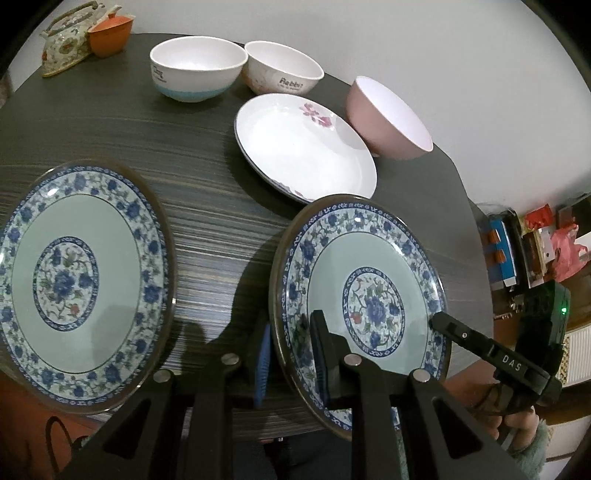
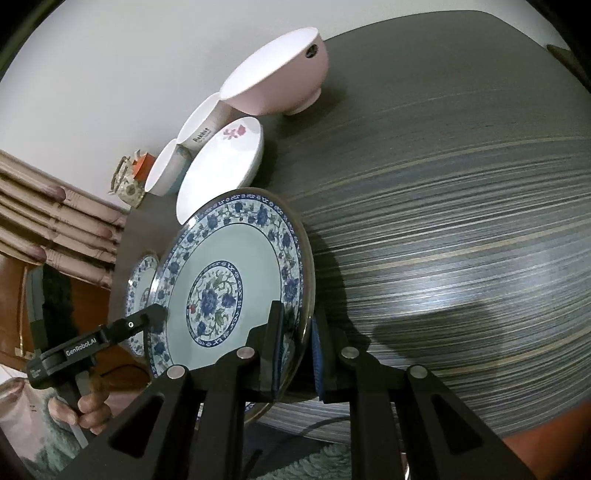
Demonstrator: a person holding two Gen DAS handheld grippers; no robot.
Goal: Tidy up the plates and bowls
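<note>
A blue-flowered plate [image 1: 369, 280] [image 2: 229, 280] hangs tilted just above the dark striped table [image 1: 207, 206]. My left gripper [image 1: 290, 332] is shut on its near-left rim, one pad under and one over. My right gripper [image 2: 297, 325] is shut on the opposite rim, and its finger [image 1: 443, 325] shows in the left wrist view. A matching blue plate [image 1: 85, 280] [image 2: 142, 291] lies at the table's near left. Farther back rest a white plate with a pink flower [image 1: 306, 147] [image 2: 221, 162], a pink bowl [image 1: 388, 118] [image 2: 277, 77], a white bowl with a blue base [image 1: 195, 66] and a white "Rabbit" bowl [image 1: 284, 66].
A flowered teapot [image 1: 66, 40] and an orange lidded cup [image 1: 110, 35] stand at the far left corner against the white wall. Boxes and a pink bag [image 1: 535, 240] lie beyond the table's right edge. A broad stretch of bare tabletop [image 2: 461, 221] spreads to the right.
</note>
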